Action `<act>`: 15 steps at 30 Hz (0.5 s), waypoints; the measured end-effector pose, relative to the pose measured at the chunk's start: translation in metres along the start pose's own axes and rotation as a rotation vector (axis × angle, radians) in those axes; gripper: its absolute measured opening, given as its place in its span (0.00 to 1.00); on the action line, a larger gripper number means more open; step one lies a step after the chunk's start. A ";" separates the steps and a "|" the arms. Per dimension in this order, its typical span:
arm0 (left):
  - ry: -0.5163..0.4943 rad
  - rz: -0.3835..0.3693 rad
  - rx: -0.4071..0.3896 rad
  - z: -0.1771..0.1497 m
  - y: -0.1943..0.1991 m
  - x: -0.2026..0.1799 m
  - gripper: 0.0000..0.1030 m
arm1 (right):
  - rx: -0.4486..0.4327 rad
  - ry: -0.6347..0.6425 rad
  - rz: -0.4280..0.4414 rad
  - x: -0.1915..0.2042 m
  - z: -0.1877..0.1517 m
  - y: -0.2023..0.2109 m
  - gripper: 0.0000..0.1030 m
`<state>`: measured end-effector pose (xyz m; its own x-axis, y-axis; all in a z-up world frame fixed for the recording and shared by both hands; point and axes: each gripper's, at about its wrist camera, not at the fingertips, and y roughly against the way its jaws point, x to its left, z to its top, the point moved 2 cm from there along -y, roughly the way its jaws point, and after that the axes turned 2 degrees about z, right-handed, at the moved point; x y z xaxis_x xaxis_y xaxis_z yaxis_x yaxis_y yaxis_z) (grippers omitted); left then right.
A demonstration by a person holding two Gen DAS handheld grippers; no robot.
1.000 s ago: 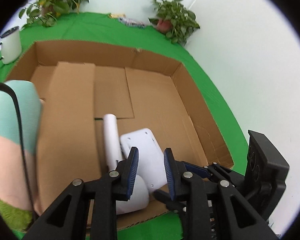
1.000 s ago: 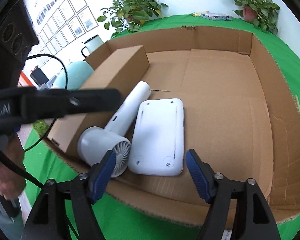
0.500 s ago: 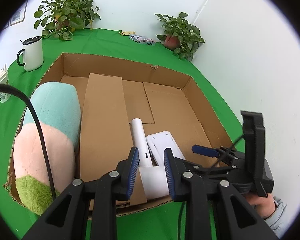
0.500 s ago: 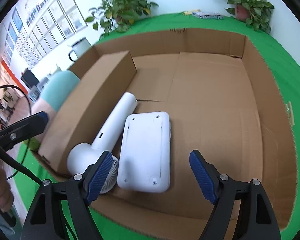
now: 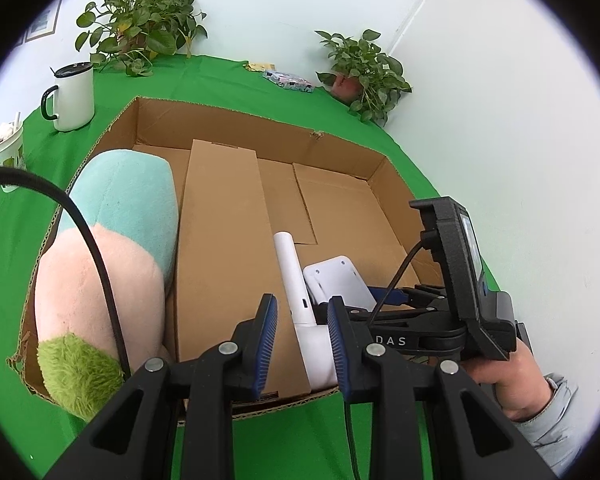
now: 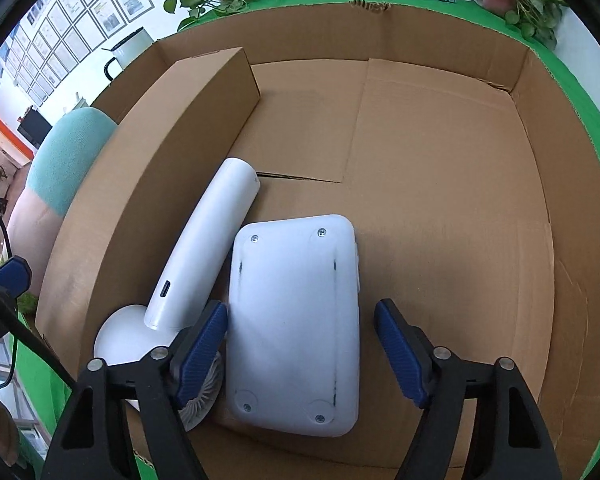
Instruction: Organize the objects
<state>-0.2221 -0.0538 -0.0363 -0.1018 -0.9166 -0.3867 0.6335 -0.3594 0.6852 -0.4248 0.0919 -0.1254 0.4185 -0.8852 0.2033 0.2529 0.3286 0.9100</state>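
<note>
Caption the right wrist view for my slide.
Right gripper closing around a flat white device beside a handheld fan in a cardboard box.

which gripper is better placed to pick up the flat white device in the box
The right gripper. It points down at the flat white device with a finger on each long side, jaws closing, not yet pressing. The left gripper is shut, holds nothing, and lines up with the handheld fan instead.

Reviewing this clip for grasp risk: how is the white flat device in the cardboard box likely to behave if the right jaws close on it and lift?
The white flat device looks like rigid moulded plastic with screws, so it should stay stiff. Its smooth rounded edges may slip against the right gripper, whose jaws are closing around it. Lying flat on the cardboard box floor, it seems unlikely to roll, though it might nudge the handheld fan beside it.
</note>
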 end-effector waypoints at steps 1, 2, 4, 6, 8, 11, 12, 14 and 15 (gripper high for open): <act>-0.001 -0.001 0.000 0.000 0.000 0.000 0.24 | -0.005 -0.003 -0.011 0.000 -0.001 0.001 0.61; -0.002 -0.003 0.001 -0.001 0.001 -0.001 0.24 | -0.014 -0.001 -0.044 0.000 -0.003 0.002 0.61; -0.003 -0.003 0.003 -0.003 0.001 -0.001 0.24 | -0.030 -0.029 -0.060 -0.002 -0.007 0.005 0.61; -0.003 -0.005 0.005 -0.005 0.002 -0.001 0.24 | -0.046 -0.059 -0.065 -0.002 -0.010 0.006 0.61; -0.003 -0.005 0.005 -0.006 0.003 -0.001 0.24 | -0.057 -0.087 -0.071 -0.002 -0.013 0.008 0.61; -0.003 -0.003 0.005 -0.007 0.003 -0.002 0.24 | -0.073 -0.136 -0.079 -0.003 -0.018 0.011 0.62; -0.004 -0.002 0.005 -0.009 0.004 -0.002 0.24 | -0.077 -0.155 -0.081 -0.003 -0.018 0.011 0.62; -0.004 0.000 0.006 -0.012 0.005 -0.002 0.24 | -0.077 -0.183 -0.081 -0.001 -0.020 0.013 0.62; -0.004 0.001 0.007 -0.013 0.005 -0.003 0.24 | -0.076 -0.195 -0.075 -0.001 -0.021 0.015 0.62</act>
<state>-0.2088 -0.0508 -0.0398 -0.1044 -0.9175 -0.3837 0.6286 -0.3598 0.6895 -0.4030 0.1042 -0.1197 0.2207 -0.9528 0.2086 0.3448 0.2763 0.8971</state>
